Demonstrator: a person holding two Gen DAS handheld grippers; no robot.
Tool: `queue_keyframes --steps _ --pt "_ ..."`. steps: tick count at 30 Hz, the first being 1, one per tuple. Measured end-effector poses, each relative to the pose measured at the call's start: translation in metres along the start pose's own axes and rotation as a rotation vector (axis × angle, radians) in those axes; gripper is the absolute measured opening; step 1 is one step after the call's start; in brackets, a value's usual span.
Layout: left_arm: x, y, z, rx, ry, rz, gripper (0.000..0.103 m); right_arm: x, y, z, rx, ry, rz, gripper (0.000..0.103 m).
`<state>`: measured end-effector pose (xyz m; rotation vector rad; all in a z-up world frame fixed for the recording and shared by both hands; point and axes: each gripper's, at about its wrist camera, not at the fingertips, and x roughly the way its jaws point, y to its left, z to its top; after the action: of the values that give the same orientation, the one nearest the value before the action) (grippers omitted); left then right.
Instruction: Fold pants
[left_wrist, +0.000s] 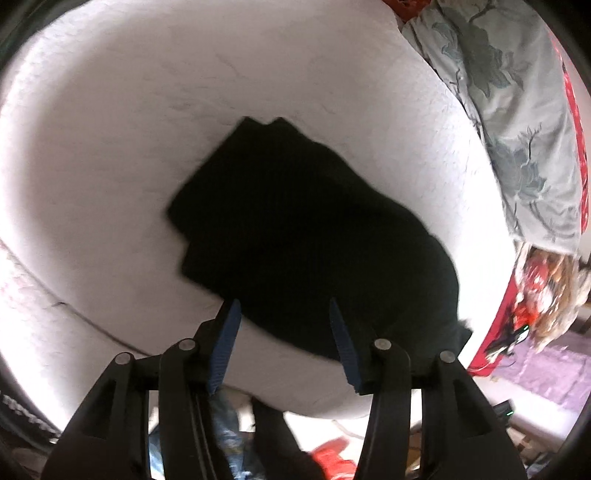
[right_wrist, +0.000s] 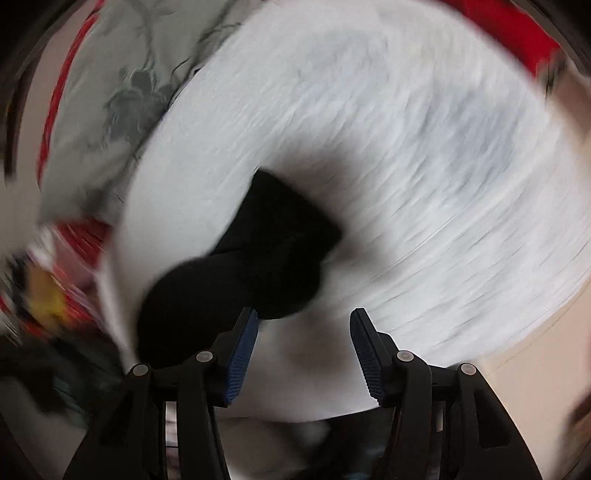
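Black pants (left_wrist: 306, 236) lie in a folded bundle on a white bedsheet (left_wrist: 129, 129). My left gripper (left_wrist: 282, 306) hangs just above the bundle's near edge, jaws apart, blue pads free of the cloth. The right wrist view is blurred by motion; there the pants (right_wrist: 258, 258) lie ahead and to the left. My right gripper (right_wrist: 304, 317) stands open over bare sheet (right_wrist: 406, 166), its left pad close to the bundle's near end, nothing between the fingers.
A grey floral quilt (left_wrist: 509, 110) with red trim lies along the right side of the bed, and shows as the quilt (right_wrist: 122, 92) at upper left in the right wrist view. Red and patterned fabrics (left_wrist: 535, 295) are piled off the bed's right edge. Clutter lies on the floor below the near edge.
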<state>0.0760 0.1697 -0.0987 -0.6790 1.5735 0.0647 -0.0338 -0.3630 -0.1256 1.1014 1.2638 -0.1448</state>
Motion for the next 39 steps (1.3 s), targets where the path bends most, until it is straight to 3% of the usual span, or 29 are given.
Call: queue_keyframes --steps 3,10,12,14,15,18,20,22,23,25,26,31,34,39 --pt "0.013 -0.001 0.008 -0.056 -0.007 -0.03 0.048 0.022 0.005 -0.005 0.106 0.008 0.098 0.055" --pt "0.047 0.0 0.016 -0.132 0.035 -0.021 0.048 0.048 -0.009 0.011 0.298 -0.075 0.125 0.056" --pt "0.049 -0.002 0.018 -0.148 0.032 -0.023 0.048 0.049 -0.013 0.014 0.319 -0.093 0.117 0.046" --pt "0.045 -0.003 0.02 -0.158 0.013 -0.031 0.048 0.05 -0.016 0.018 0.311 -0.102 0.098 0.019" --pt "0.043 -0.003 0.02 -0.163 0.005 -0.033 0.044 0.05 -0.017 0.02 0.306 -0.107 0.092 0.017" --pt "0.037 -0.004 0.026 -0.164 0.006 -0.05 0.012 0.052 -0.009 0.033 0.277 -0.11 0.077 0.009" --pt "0.027 -0.005 0.03 -0.179 0.003 -0.073 0.008 0.045 0.006 0.043 0.249 -0.117 0.107 0.006" --pt "0.004 -0.01 0.033 -0.208 -0.015 -0.168 0.006 0.026 0.03 0.055 0.222 -0.142 0.221 0.005" --pt "-0.014 -0.018 0.033 -0.172 -0.05 -0.197 0.006 0.015 0.044 0.058 0.174 -0.155 0.256 0.005" --pt "-0.037 -0.029 0.03 -0.06 -0.123 -0.136 0.006 0.0 0.066 0.065 0.031 -0.173 0.223 0.005" --pt "-0.038 -0.027 0.029 -0.042 -0.127 -0.117 0.006 0.001 0.065 0.067 0.02 -0.162 0.204 0.005" --pt "-0.005 0.008 0.014 -0.081 -0.028 -0.012 0.006 0.032 0.016 0.061 0.099 -0.087 0.084 0.005" --pt "0.008 0.023 0.002 -0.134 0.009 -0.009 0.006 0.037 -0.004 0.051 0.127 -0.071 0.068 0.005" --pt "0.007 0.024 -0.003 -0.124 0.013 -0.041 0.006 0.034 -0.009 0.052 0.126 -0.069 0.073 0.006"
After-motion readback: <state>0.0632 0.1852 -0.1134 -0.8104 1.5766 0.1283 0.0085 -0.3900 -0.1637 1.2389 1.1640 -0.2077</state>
